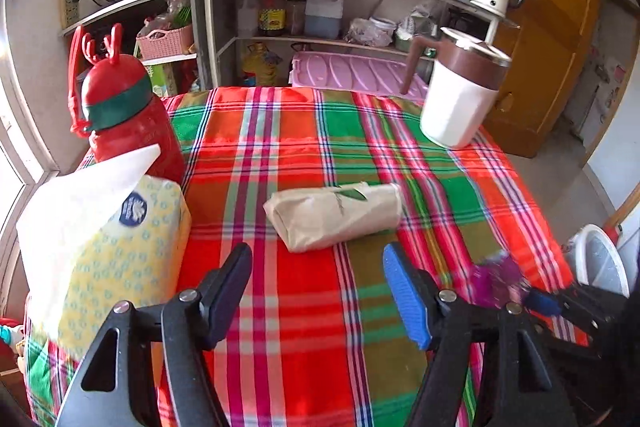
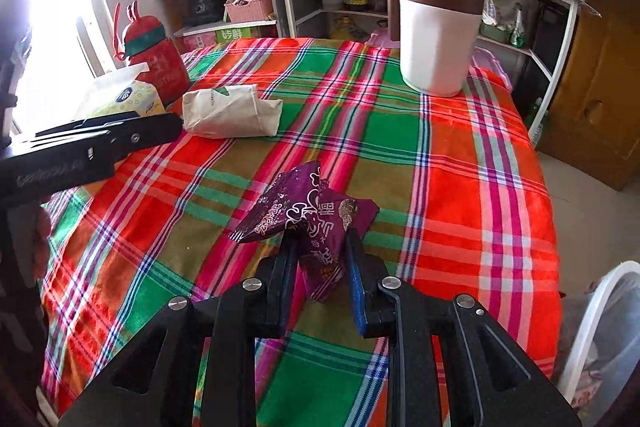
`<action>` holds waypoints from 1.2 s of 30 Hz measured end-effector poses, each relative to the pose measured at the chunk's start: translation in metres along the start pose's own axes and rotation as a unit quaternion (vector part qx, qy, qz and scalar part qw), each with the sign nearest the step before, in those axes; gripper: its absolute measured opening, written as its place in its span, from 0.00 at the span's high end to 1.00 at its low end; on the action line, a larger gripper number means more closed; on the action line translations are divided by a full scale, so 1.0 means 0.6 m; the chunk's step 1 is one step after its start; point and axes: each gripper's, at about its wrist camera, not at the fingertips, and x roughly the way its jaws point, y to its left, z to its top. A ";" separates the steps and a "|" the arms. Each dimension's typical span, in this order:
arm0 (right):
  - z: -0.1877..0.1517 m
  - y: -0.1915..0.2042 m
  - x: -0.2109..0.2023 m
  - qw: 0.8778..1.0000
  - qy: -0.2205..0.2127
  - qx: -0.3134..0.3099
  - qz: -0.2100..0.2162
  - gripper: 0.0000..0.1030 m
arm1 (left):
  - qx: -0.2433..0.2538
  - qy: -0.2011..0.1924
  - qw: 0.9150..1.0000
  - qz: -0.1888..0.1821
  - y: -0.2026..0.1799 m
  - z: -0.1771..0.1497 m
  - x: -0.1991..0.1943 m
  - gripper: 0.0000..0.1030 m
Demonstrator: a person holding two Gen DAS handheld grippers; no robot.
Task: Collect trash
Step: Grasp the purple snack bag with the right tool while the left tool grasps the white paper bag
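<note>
My right gripper [image 2: 320, 247] is shut on a crumpled purple snack wrapper [image 2: 308, 215] and holds it above the plaid tablecloth; the wrapper shows blurred at the right of the left wrist view [image 1: 496, 281]. My left gripper [image 1: 316, 267] is open and empty, just short of a rolled beige paper package [image 1: 334, 217] lying mid-table, which also shows in the right wrist view [image 2: 230, 111]. The left gripper shows at the left edge of the right wrist view [image 2: 176, 125].
A white and brown lidded jug [image 1: 458, 95] stands far right on the plaid table [image 1: 280, 147]. A red bottle [image 1: 128, 115] and a yellow tissue pack [image 1: 116, 247] stand at the left. A white bin [image 2: 600, 339] sits beside the table's right edge. Kitchen shelves [image 1: 320, 7] stand behind.
</note>
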 end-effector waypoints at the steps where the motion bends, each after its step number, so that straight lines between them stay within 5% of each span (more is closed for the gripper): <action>1: -0.002 -0.007 -0.001 1.000 0.001 0.006 0.001 0.77 | 0.012 -0.002 1.000 0.010 -0.004 0.006 0.007 0.31; 14: -0.015 -0.011 0.001 1.000 -0.001 0.010 0.002 0.76 | 0.060 0.021 0.998 -0.012 -0.016 0.037 0.080 0.26; 18: -0.017 -0.014 0.000 1.000 -0.002 0.013 0.006 0.76 | 0.064 0.040 0.994 -0.077 -0.033 0.023 0.074 0.26; 21: -0.018 -0.014 -0.001 1.000 -0.003 0.016 0.008 0.76 | 0.098 0.040 0.991 -0.085 -0.058 0.013 0.063 0.26; 27: -0.020 -0.014 -0.002 1.000 -0.003 0.015 0.005 0.76 | 0.072 -0.011 0.997 -0.029 -0.048 0.041 0.043 0.26; 36: -0.021 -0.019 -0.002 1.000 -0.003 0.021 0.014 0.76 | 0.067 0.035 0.996 -0.040 -0.061 0.040 0.112 0.26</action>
